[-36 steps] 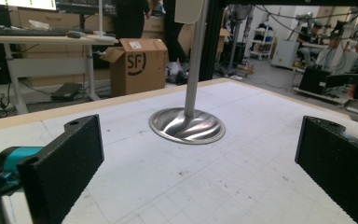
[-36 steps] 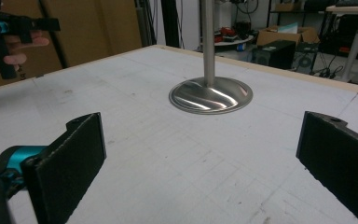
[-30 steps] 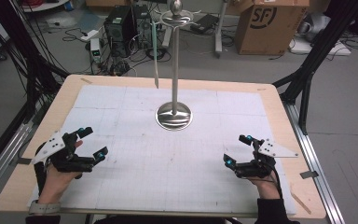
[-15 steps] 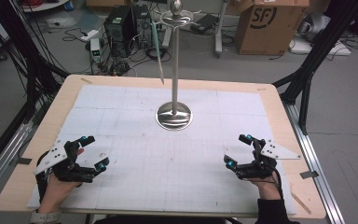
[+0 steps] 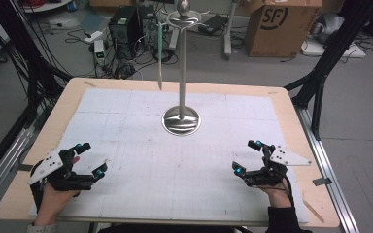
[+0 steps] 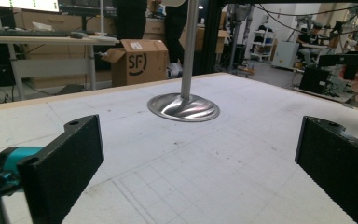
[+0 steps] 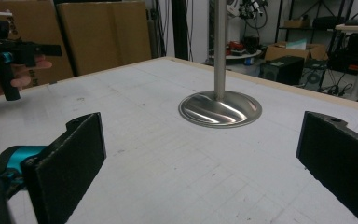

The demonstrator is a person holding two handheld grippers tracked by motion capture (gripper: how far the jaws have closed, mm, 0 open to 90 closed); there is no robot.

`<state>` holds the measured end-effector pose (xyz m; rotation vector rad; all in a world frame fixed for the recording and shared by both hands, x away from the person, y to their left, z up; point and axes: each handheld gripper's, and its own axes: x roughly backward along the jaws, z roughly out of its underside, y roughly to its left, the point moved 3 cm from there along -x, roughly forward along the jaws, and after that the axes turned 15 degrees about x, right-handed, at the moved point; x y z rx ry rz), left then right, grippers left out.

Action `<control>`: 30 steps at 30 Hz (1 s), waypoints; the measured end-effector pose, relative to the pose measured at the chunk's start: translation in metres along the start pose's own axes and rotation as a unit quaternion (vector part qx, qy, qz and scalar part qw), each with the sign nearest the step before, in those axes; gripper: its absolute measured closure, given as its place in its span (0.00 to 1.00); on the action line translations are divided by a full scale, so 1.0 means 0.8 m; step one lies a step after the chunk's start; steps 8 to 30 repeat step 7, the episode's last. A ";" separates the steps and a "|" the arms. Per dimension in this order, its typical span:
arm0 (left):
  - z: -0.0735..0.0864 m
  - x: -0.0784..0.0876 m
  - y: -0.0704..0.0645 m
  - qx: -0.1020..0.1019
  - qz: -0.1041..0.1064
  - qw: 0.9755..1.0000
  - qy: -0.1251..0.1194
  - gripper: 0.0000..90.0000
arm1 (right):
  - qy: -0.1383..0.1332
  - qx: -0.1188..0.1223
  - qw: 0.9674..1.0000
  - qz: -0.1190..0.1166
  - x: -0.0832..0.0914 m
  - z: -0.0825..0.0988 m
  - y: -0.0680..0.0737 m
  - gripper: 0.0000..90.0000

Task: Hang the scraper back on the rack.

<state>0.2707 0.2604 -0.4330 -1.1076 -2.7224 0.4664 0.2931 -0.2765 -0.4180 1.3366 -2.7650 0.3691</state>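
Looking down, I've got the table (image 5: pixel 281 104) w/ its white gridded mat (image 5: pixel 175 174) as the biggest thing. Metal stand (image 5: pixel 181 119) sits center-far on the mat, pole upright, top cut off in both gripper views. A thin blade-like piece (image 5: pixel 160 58) hangs from its top, pointing down; can't ID it. Left gripper (image 5: pixel 88 159) and right gripper (image 5: pixel 246 156) are wide open, holding nothing, near the front corners.

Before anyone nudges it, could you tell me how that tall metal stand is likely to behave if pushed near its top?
The metal stand would probably tip rather than slide: its pole is tall over a small round base. The polished base looks solid, perhaps weighted. The thin rod hanging from its top would likely swing.
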 end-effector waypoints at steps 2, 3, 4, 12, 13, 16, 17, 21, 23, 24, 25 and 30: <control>0.000 0.001 0.001 0.002 -0.003 1.000 -0.001 0.02 | 0.001 0.000 1.000 0.000 0.000 0.000 0.000 0.00; 0.001 0.002 0.002 0.002 -0.003 1.000 -0.001 0.02 | 0.000 0.000 1.000 0.001 0.000 0.000 0.000 0.00; 0.001 0.002 0.002 0.003 -0.003 1.000 -0.002 0.02 | 0.000 0.001 1.000 0.001 0.000 0.000 0.000 0.00; 0.002 0.002 0.002 0.003 -0.002 1.000 -0.003 0.02 | 0.001 -0.003 1.000 -0.001 -0.001 0.000 0.001 0.00; 0.002 0.002 0.002 0.003 -0.002 1.000 -0.003 0.02 | 0.001 -0.003 1.000 -0.001 -0.001 0.000 0.001 0.00; 0.002 0.002 0.002 0.003 -0.002 1.000 -0.003 0.02 | 0.001 -0.003 1.000 -0.001 -0.001 0.000 0.001 0.00; 0.002 0.002 0.002 0.003 -0.002 1.000 -0.003 0.02 | 0.001 -0.003 1.000 -0.001 -0.001 0.000 0.001 0.00; 0.002 0.002 0.002 0.003 -0.002 1.000 -0.003 0.02 | 0.001 -0.003 1.000 -0.001 -0.001 0.000 0.001 0.00; 0.002 0.002 0.002 0.003 -0.002 1.000 -0.003 0.02 | 0.001 -0.003 1.000 -0.001 -0.001 0.000 0.001 0.00; 0.002 0.002 0.002 0.003 -0.002 1.000 -0.003 0.02 | 0.001 -0.003 1.000 -0.001 -0.001 0.000 0.001 0.00; 0.002 0.002 0.002 0.003 -0.002 1.000 -0.003 0.02 | 0.001 -0.003 1.000 -0.001 -0.001 0.000 0.001 0.00; 0.002 0.002 0.002 0.003 -0.002 1.000 -0.003 0.02 | 0.001 -0.003 1.000 -0.001 -0.001 0.000 0.001 0.00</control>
